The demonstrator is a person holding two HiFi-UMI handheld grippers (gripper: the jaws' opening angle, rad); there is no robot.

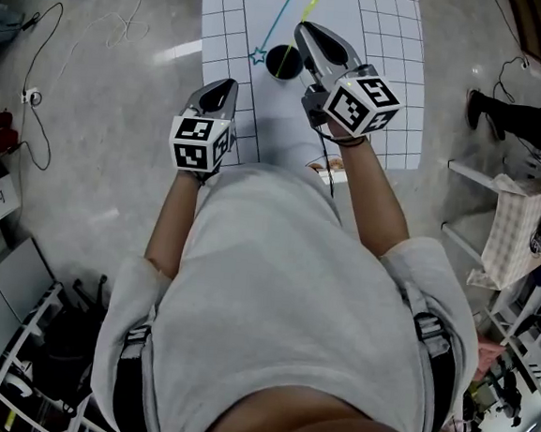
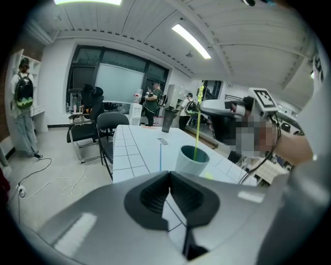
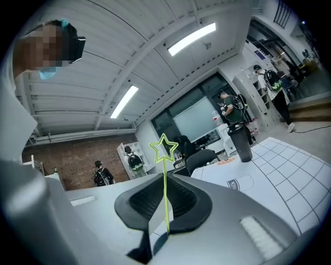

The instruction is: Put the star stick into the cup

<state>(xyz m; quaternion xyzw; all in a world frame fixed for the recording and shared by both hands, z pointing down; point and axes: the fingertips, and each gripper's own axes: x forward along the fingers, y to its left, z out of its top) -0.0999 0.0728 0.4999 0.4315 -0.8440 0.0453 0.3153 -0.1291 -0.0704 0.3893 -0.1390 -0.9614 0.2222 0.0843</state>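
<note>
**A:** What has your left claw (image 1: 225, 88) got?

**B:** Nothing. My left claw's jaws are pressed together and empty, over the near edge of the counter (image 1: 389, 42).

**A:** And the right claw (image 1: 309, 35)?

**B:** It sits a little farther out and higher. Its jaws are closed on the yellow stick (image 3: 165, 176), gripping the shaft, with the outlined star standing clear above them.

**A:** Where is the stick's lower end?

**B:** My left claw's camera shows it inside the mouth of the cup (image 2: 187, 164), with the stick almost upright. The cup stands on the counter just beside my right claw.

**A:** Anything past the cup?

**B:** A blue stick (image 1: 278, 25) lies flat on the counter, its star end touching or almost touching the cup. Farther along stands a dark bottle (image 3: 242, 142). Beyond the counter's far end are office chairs (image 2: 111, 127), and people stand by the windows.
</note>
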